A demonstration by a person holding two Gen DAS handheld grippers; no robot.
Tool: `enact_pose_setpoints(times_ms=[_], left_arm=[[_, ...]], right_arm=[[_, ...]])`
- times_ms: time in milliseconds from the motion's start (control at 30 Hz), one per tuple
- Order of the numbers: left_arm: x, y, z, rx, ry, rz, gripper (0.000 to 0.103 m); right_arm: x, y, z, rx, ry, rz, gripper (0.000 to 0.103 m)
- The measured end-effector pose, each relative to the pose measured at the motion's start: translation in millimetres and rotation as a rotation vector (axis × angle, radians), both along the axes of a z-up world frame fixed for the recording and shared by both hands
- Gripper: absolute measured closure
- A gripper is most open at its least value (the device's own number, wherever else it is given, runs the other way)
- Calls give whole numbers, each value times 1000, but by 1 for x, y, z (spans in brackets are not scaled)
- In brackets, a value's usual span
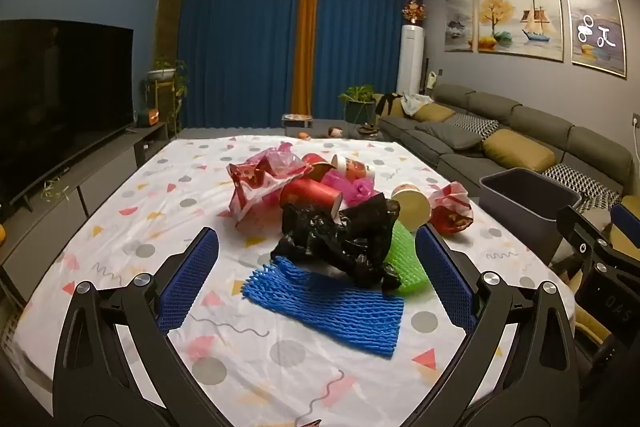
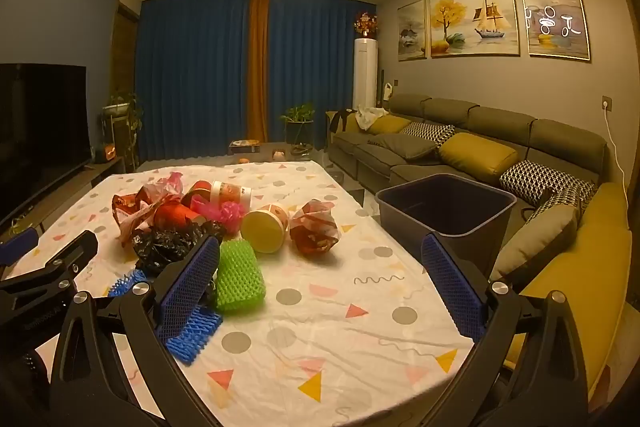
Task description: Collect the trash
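Note:
A heap of trash lies on the patterned tablecloth (image 1: 120, 227): a blue foam net (image 1: 328, 303), a crumpled black bag (image 1: 344, 243), a green foam net (image 2: 238, 277), a red cup (image 1: 312, 197), a paper cup on its side (image 2: 266, 227), and red-and-white wrappers (image 2: 314, 227). My left gripper (image 1: 318, 263) hovers open over the near side of the heap, the blue net and black bag between its spread fingers, untouched. My right gripper (image 2: 320, 271) is open above bare cloth, to the right of the green net. A dark grey bin (image 2: 446, 207) stands off the table's right edge.
A grey sofa (image 2: 460, 147) with yellow and patterned cushions runs along the right wall behind the bin. A television (image 1: 60, 95) on a low cabinet lines the left side. Blue curtains and potted plants are at the far end.

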State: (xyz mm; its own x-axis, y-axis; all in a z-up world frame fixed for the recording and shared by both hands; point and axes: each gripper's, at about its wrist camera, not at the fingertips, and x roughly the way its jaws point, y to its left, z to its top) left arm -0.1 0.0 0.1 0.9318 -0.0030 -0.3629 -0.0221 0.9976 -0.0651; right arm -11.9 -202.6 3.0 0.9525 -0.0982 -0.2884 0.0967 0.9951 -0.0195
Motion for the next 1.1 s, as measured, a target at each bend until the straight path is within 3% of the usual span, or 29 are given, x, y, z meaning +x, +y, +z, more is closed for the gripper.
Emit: enact_pose_setpoints(times_ms=[1100], left_arm=[[-3,-2,2,-6,-8,-7,6]], right_arm=[[-4,-4,-2,6,-3,-2,5]])
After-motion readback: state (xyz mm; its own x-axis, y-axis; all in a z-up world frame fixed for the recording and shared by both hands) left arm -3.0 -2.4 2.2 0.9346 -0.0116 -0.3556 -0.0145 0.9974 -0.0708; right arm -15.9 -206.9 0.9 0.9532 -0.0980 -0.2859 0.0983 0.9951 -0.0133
